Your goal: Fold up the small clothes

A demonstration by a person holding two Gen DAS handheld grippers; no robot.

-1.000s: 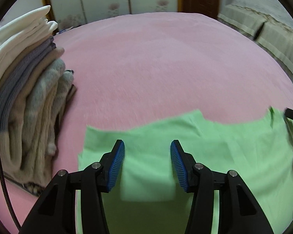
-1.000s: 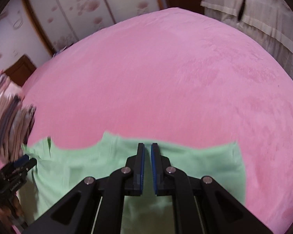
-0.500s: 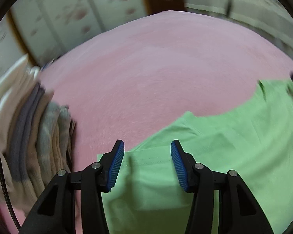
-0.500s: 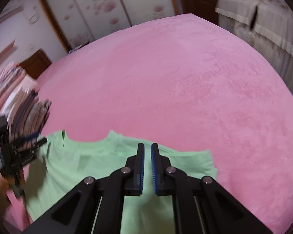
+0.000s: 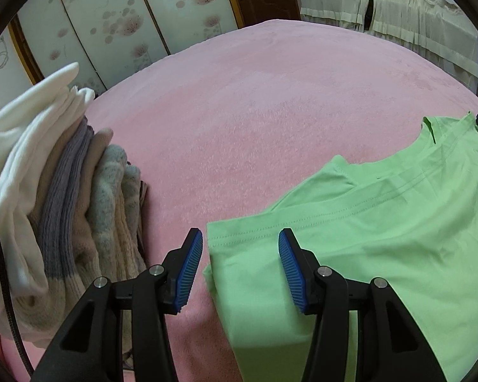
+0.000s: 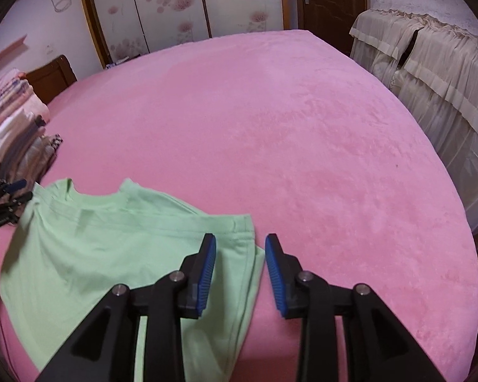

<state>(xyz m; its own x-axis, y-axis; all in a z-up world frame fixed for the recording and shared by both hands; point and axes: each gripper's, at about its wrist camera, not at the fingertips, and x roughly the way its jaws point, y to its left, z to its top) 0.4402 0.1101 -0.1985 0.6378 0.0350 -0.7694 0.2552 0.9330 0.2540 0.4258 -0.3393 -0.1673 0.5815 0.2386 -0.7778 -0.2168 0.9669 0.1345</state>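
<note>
A light green T-shirt [image 5: 382, 238] lies flat on the pink bed cover, neckline toward the far side. My left gripper [image 5: 240, 254] hovers open over the shirt's left sleeve edge, and its pads do not press the cloth. In the right wrist view the T-shirt [image 6: 95, 242] spreads to the left. My right gripper [image 6: 240, 256] stands over the right sleeve edge with its jaws opening. The cloth lies beneath the gap, not pinched. The left gripper [image 6: 3, 197] shows at that view's far left edge.
A stack of folded clothes [image 5: 57, 197], white, purple, grey and beige, stands just left of the left gripper. The pink bed cover [image 6: 271, 127] stretches far ahead. A cream-draped bed [image 6: 430, 73] stands to the right, with wardrobe doors and a wooden door behind.
My right gripper, shut before, has parted its jaws and slid toward the shirt's right sleeve edge. My left gripper has rolled and shifted to the shirt's left edge, staying open.
</note>
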